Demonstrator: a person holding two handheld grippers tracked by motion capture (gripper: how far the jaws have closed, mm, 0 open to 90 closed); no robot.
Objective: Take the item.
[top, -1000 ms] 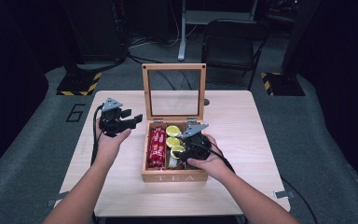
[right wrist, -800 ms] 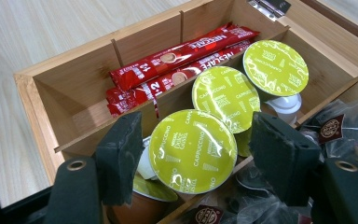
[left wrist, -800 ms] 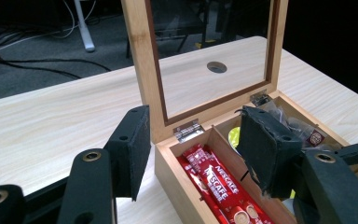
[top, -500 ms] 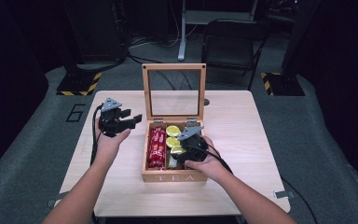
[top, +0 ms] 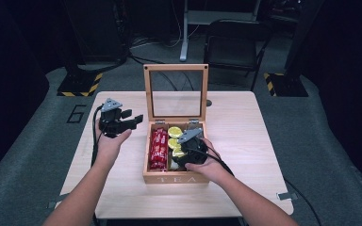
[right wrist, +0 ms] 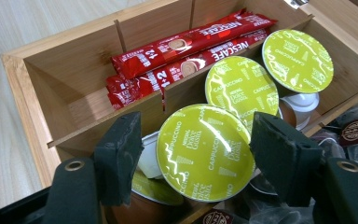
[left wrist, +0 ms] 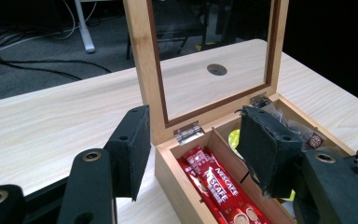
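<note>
Straddling the green capsule (right wrist: 205, 154) in the middle compartment of the wooden box (top: 174, 179), near its front wall, with right gripper (right wrist: 198, 140) open, not pressing. Barely shifting since 1 second ago, so probably still lining up the grasp. Keeping left gripper (left wrist: 196, 144) open and empty, beside the box's left wall.
</note>
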